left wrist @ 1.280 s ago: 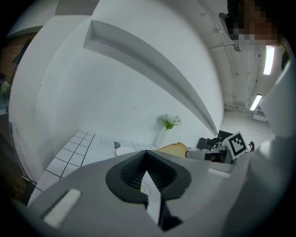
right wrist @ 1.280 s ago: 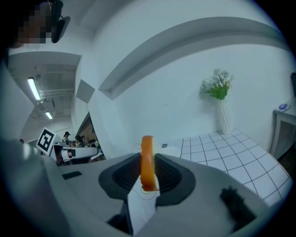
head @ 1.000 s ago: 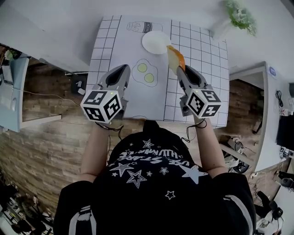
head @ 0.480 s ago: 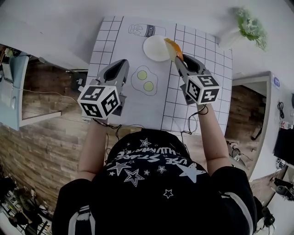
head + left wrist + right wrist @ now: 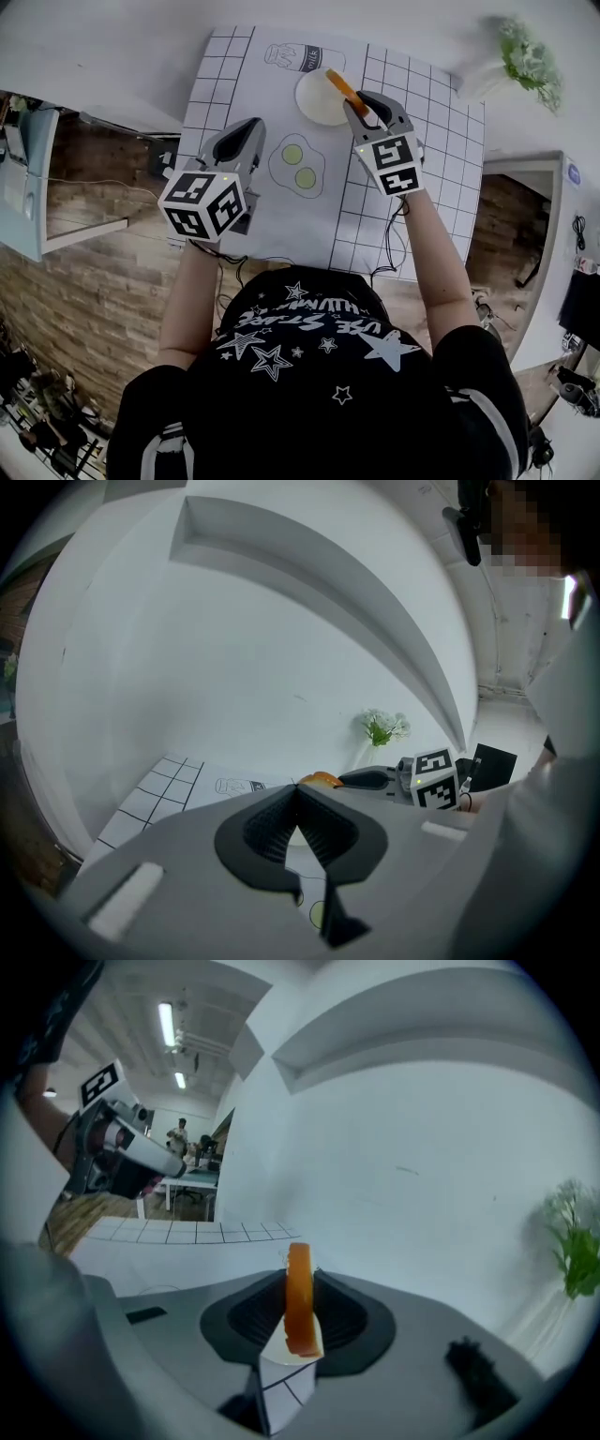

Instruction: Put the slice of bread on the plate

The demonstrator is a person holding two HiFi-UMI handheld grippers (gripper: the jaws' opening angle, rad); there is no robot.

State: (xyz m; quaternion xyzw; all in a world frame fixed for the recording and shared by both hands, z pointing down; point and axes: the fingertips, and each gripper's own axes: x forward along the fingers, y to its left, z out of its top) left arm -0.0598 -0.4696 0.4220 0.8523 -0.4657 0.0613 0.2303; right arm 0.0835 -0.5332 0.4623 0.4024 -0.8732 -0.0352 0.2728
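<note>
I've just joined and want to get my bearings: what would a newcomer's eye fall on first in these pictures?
First, the orange-crusted slice of bread, held on edge in the right gripper over the right edge of the white plate at the table's far end. Next, the drawn fried eggs on the white gridded table cover, with the left gripper shut and empty beside them.

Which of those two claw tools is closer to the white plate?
Right. The right gripper holds the bread slice over the plate; the left gripper hangs back beside the printed eggs.
</note>
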